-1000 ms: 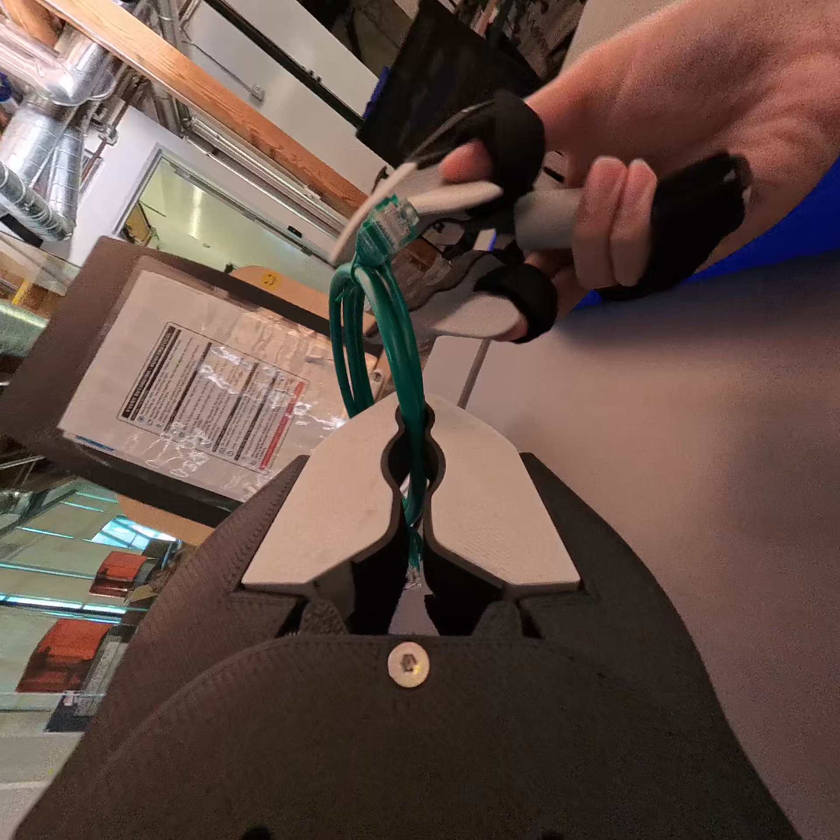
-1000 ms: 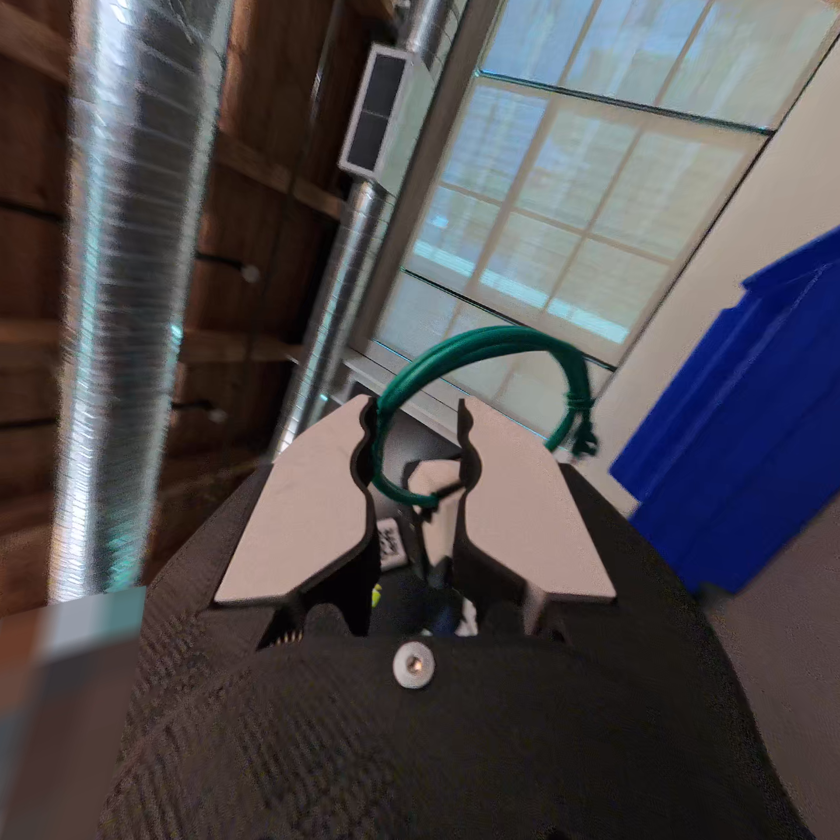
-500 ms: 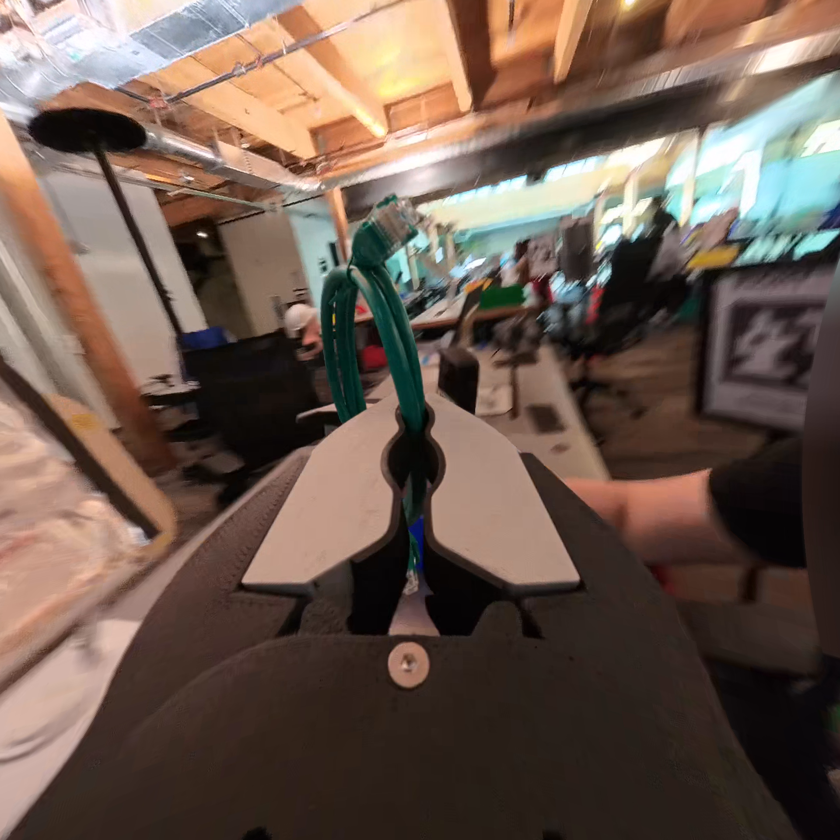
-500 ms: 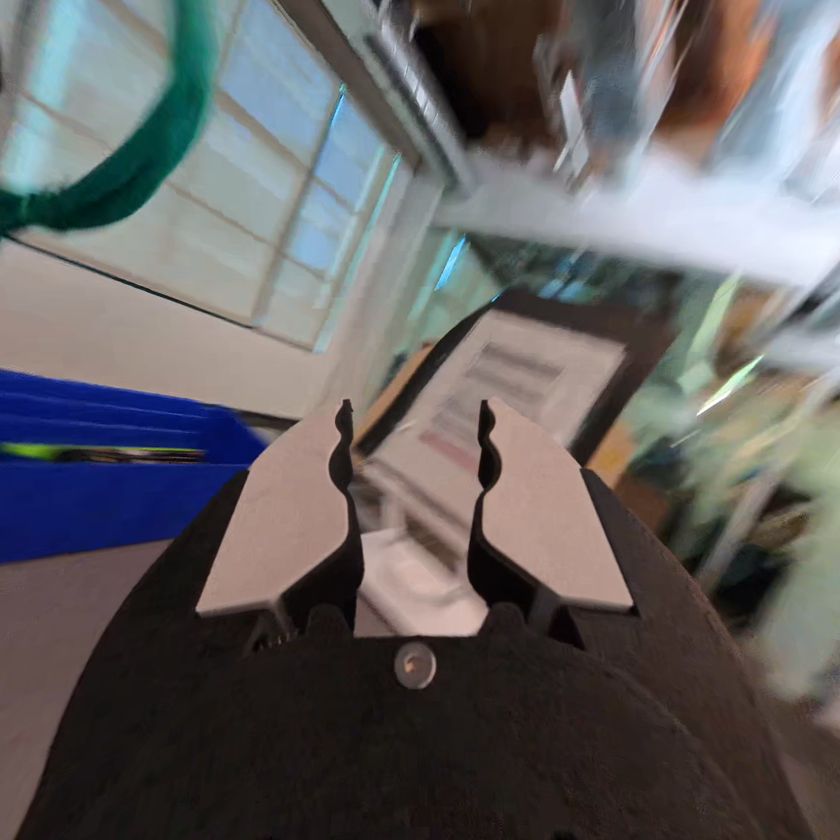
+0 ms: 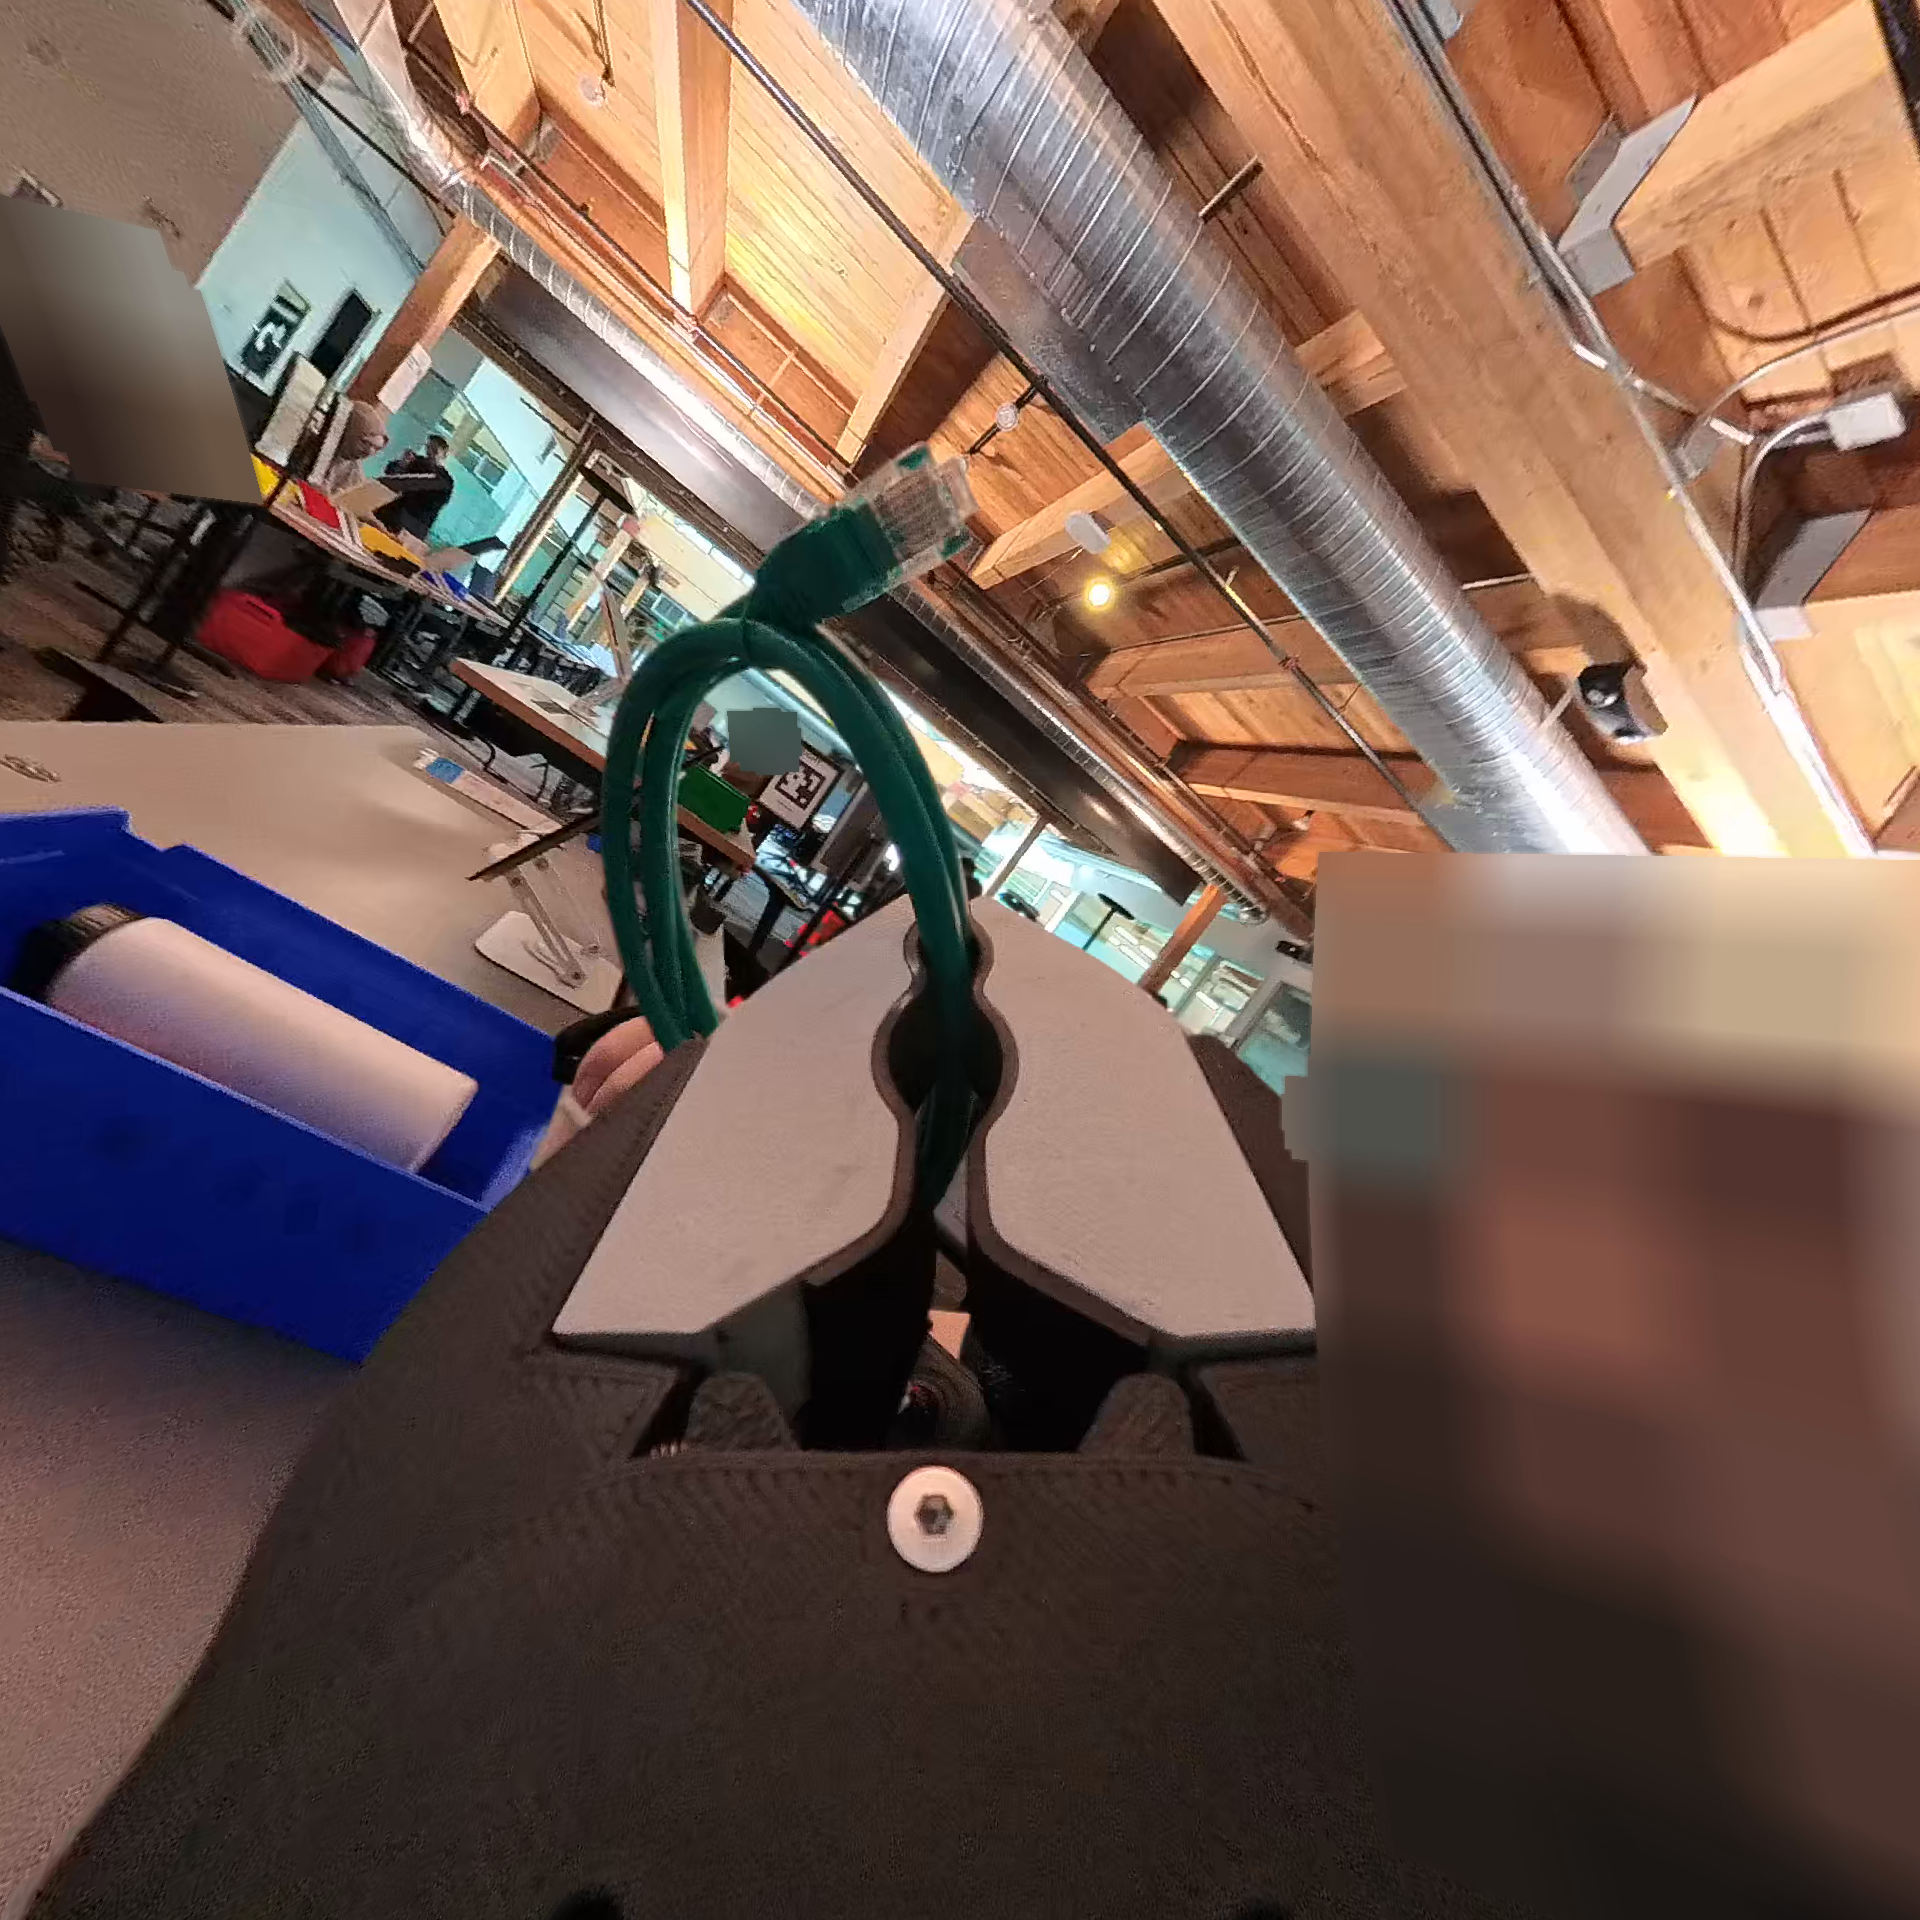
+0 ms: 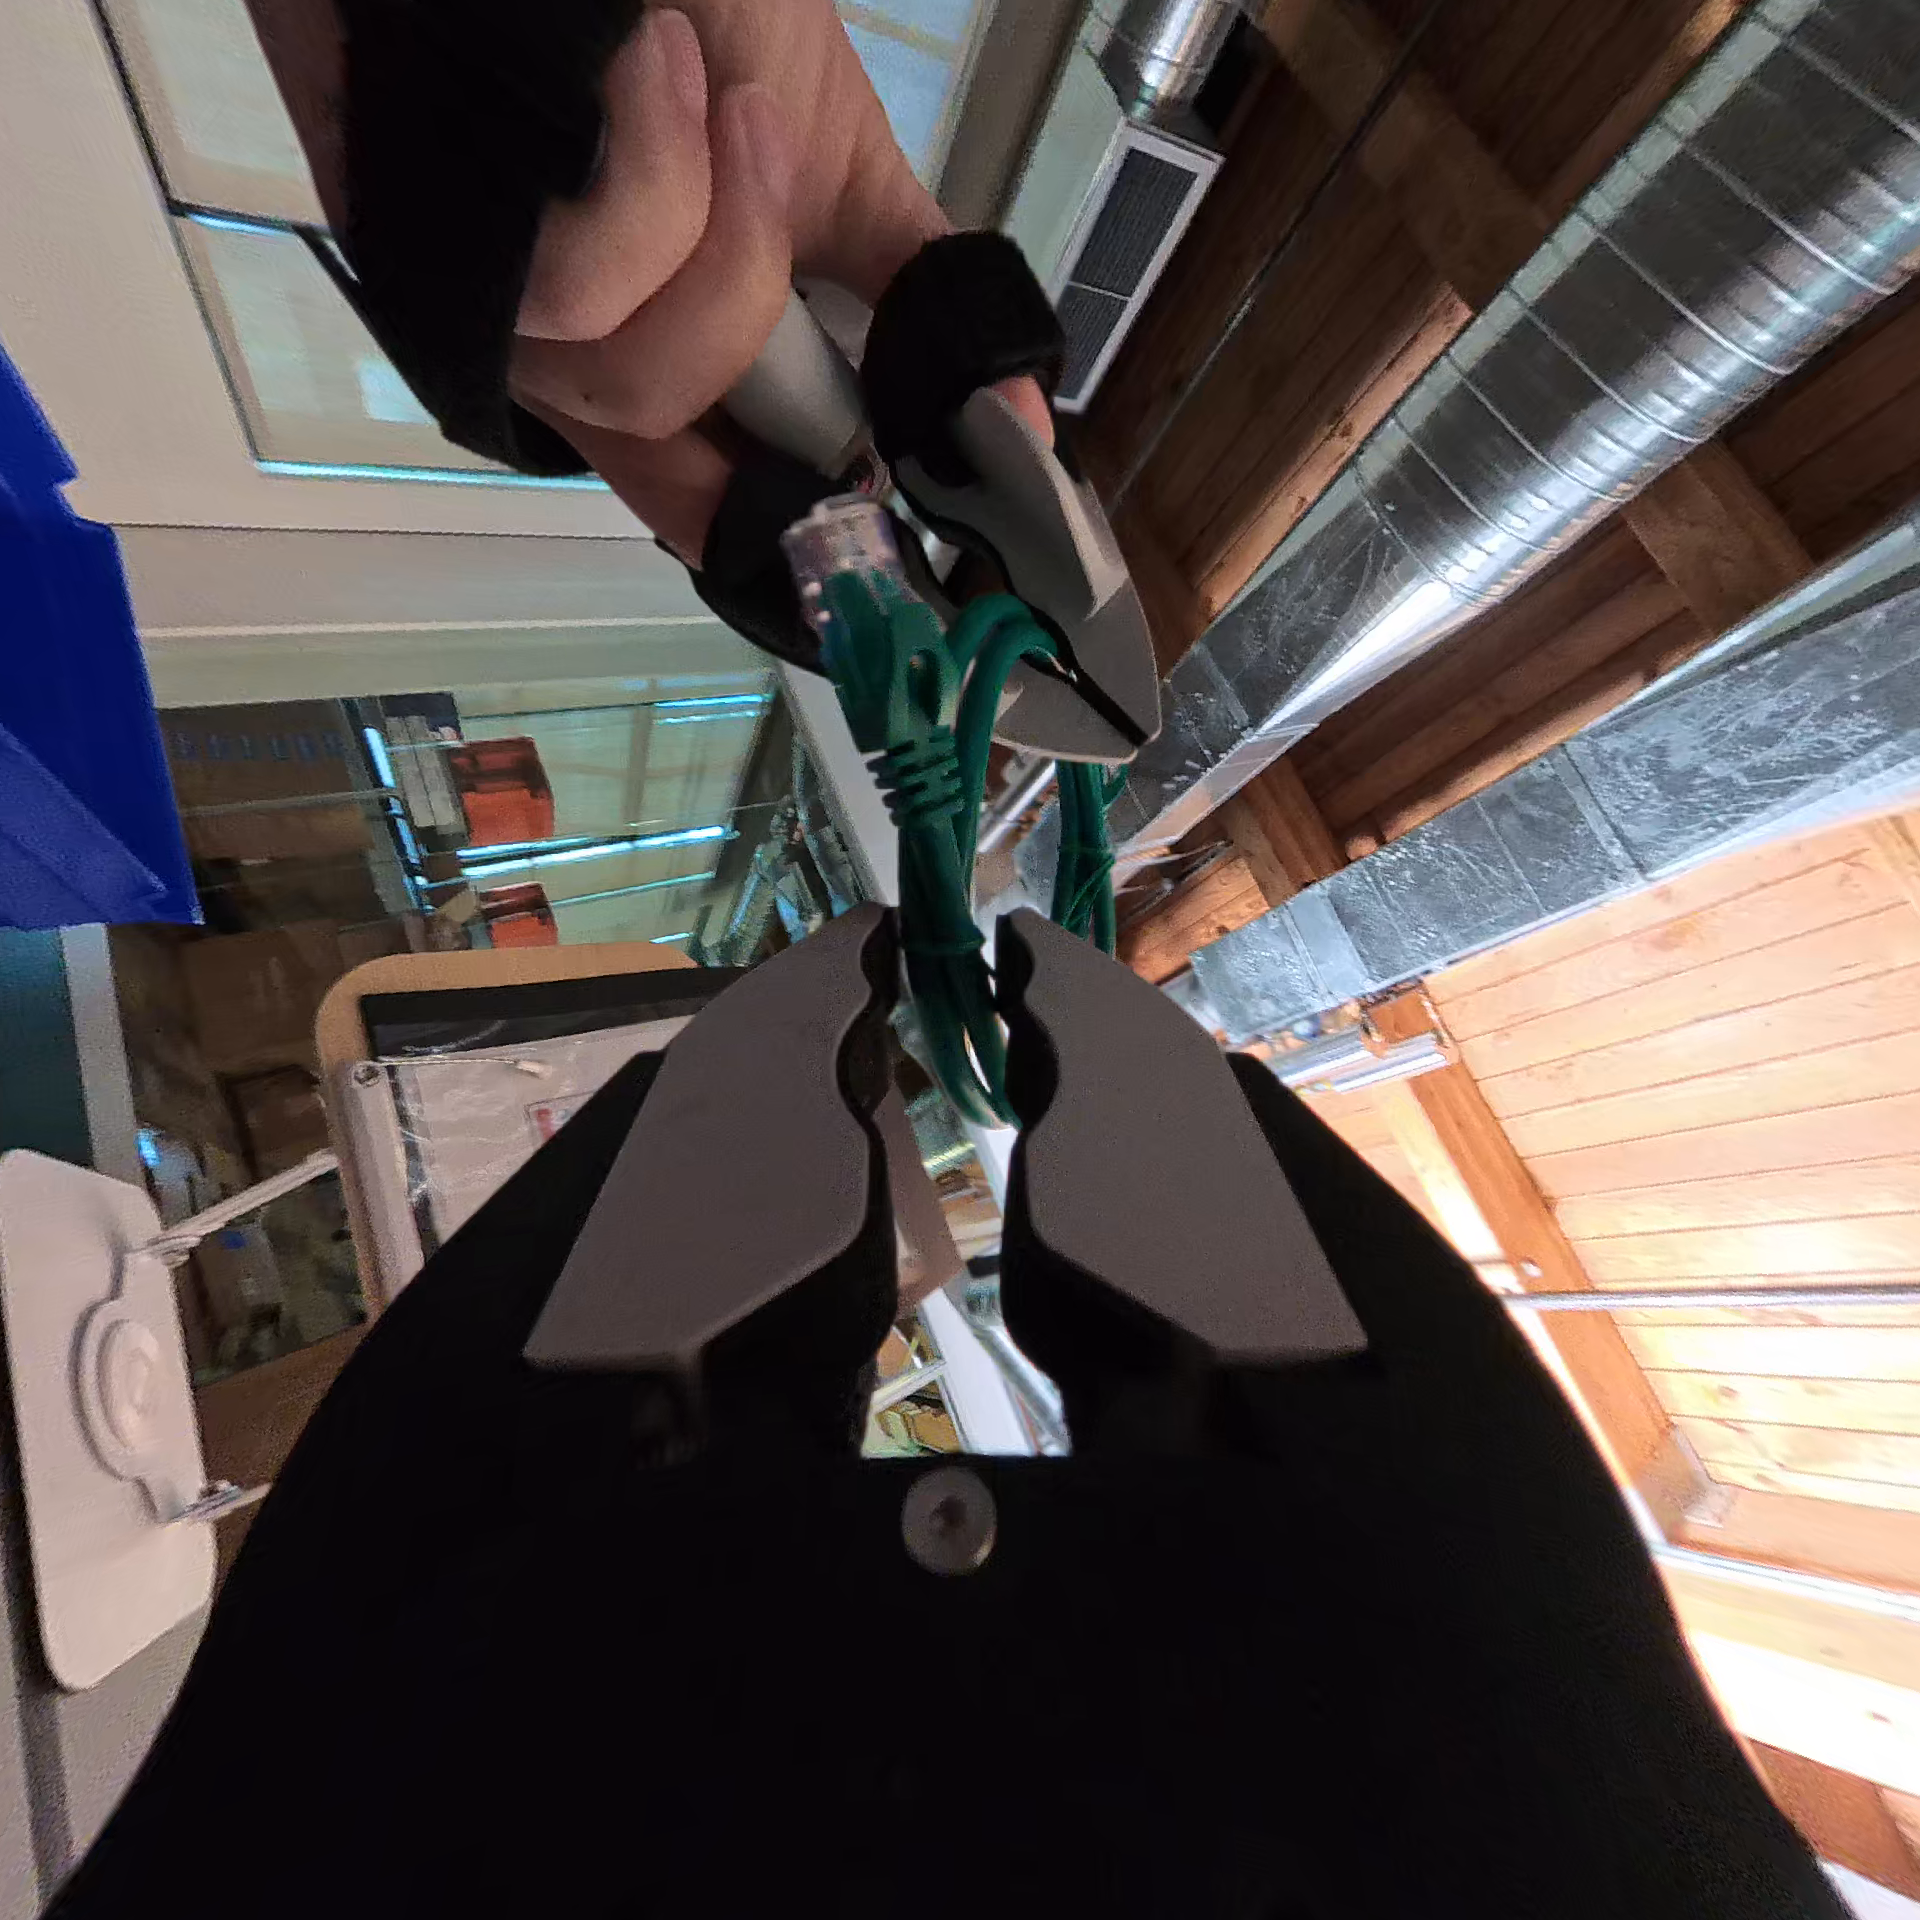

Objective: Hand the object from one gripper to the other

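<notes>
A coiled green network cable (image 5: 821, 571) stands up out of my left gripper (image 5: 940, 925), which is shut on it; a clear plug tops the loop. In the right wrist view the left gripper (image 6: 1081, 717), held by a gloved hand (image 6: 644, 260), comes in from above and clamps the cable (image 6: 914, 686) near another plug. The tied bundle hangs down between the tips of my right gripper (image 6: 945, 925), whose jaws have narrowed to the bundle's width and touch it on both sides. The right gripper is hidden in the left wrist view.
A blue bin (image 5: 208, 1226) with a white roll (image 5: 239, 1029) sits on the grey table at the left. A white stand (image 6: 94, 1403) and a framed sheet (image 6: 468, 1091) lie behind the right gripper. Both views tilt up at silver ducts (image 5: 1195, 343) and wooden ceiling. The left gripper's tips are roughly 6 cm from the right gripper's.
The right gripper, open and away from the cable half a second ago, has swung back and closed around the bundle. The left gripper has turned upward and kept its grip.
</notes>
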